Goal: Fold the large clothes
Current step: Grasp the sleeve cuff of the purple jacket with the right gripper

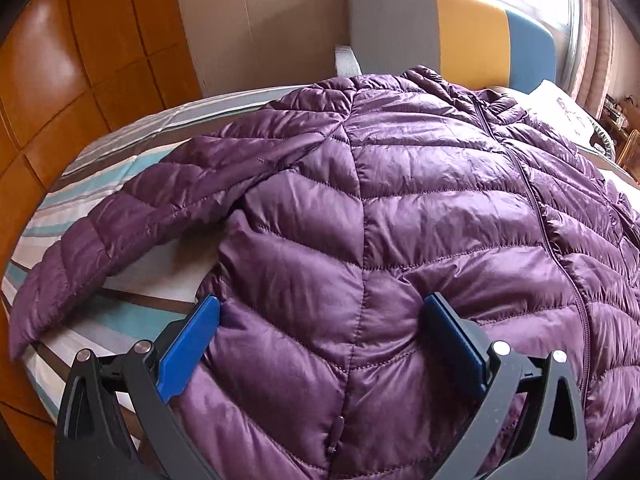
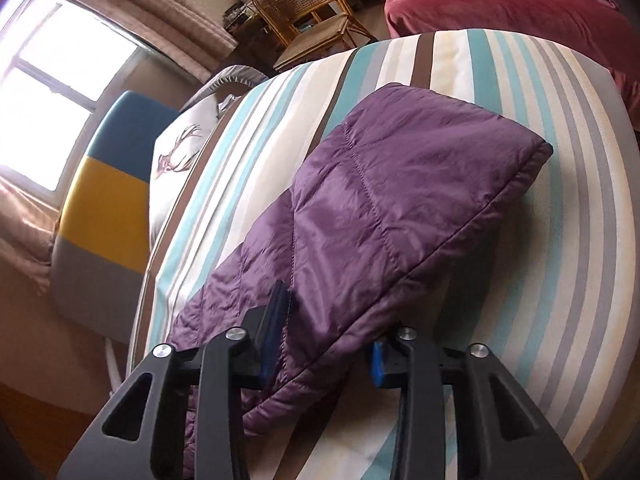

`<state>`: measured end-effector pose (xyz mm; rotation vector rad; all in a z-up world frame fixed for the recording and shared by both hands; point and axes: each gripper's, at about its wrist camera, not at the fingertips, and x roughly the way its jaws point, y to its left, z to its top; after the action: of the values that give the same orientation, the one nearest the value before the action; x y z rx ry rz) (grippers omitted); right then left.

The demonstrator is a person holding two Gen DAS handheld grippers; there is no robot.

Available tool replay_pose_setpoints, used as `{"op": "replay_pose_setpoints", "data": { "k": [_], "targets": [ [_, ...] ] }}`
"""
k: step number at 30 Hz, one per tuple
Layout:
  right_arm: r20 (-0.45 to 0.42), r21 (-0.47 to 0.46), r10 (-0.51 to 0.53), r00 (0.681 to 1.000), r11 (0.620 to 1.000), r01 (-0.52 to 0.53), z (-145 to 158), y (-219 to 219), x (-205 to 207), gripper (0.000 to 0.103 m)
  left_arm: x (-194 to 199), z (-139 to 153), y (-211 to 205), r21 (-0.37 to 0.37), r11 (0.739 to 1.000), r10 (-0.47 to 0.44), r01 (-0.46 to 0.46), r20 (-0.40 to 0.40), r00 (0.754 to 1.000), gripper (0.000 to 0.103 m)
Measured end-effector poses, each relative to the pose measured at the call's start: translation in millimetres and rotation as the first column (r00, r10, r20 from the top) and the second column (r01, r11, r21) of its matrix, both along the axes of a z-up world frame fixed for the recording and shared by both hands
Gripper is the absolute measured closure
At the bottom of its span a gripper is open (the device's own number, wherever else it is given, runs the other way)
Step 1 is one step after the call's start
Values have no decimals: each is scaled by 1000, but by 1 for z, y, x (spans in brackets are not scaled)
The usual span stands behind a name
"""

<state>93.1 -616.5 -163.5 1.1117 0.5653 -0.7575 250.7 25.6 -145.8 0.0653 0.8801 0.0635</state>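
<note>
A purple quilted puffer jacket [image 1: 400,208] lies spread front-up on a striped bed [image 1: 100,184], zipper running down its right part. One sleeve [image 1: 120,220] stretches out to the left. My left gripper [image 1: 322,312] is open, its blue pads either side of the jacket's lower hem area. In the right wrist view the other sleeve [image 2: 384,208] lies across the striped sheet [image 2: 540,280]. My right gripper [image 2: 328,332] straddles this sleeve with its blue pads on both sides, jaws partly open; the sleeve fabric bunches between them.
A grey, yellow and blue headboard [image 1: 460,28] stands at the far end, with a deer-print pillow [image 2: 180,152] by it. A wooden wardrobe [image 1: 80,48] is to the left. A rattan chair [image 2: 308,12] and a red ruffled quilt [image 2: 500,4] lie beyond the bed.
</note>
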Motion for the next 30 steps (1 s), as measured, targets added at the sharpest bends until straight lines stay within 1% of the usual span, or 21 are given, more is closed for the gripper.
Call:
{"op": "replay_pose_setpoints", "data": {
  "k": [2,5,7,12,15,19,21,25,27,28,30],
  "targets": [
    [-2,-2,10,1000,1000,-10,-1,-3,2,85,0,-2,-1,9,1000,-4,4,2,1000,2],
    [-21,-21,50,999,998,-51,0,-5,15,91,-1,-4,-3,17,1000,-4,4,9,1000,2],
    [-34,-63,74,997,995,-76,8,-3,24,93,-2,-5,-2,6,1000,-1,1,12,1000,2],
    [-55,-175,129,990,975,-137,34,13,37,93,-2,-7,2,-22,1000,3,-2,9,1000,2],
    [-74,-240,174,982,953,-187,50,28,47,93,-2,-8,3,-21,1000,2,-2,11,1000,2],
    [-96,-301,228,969,921,-247,66,48,61,93,-2,-8,3,-28,1000,1,-1,6,1000,2],
    [-115,-342,265,957,894,-289,74,62,67,93,-2,-8,4,-34,999,1,-1,5,1000,2],
    [-158,-446,356,921,806,-388,97,102,86,93,-1,-8,5,-45,999,1,-1,4,1000,2],
    [-190,-505,407,893,739,-445,108,129,97,93,-1,-8,5,-44,999,1,-1,4,1000,2],
    [-202,-527,426,882,712,-464,111,139,102,93,-1,-9,6,-46,999,1,-1,6,1000,2],
    [-232,-575,475,849,637,-513,117,168,113,93,-2,-8,6,-49,999,1,-1,7,1000,2]
  ]
}}
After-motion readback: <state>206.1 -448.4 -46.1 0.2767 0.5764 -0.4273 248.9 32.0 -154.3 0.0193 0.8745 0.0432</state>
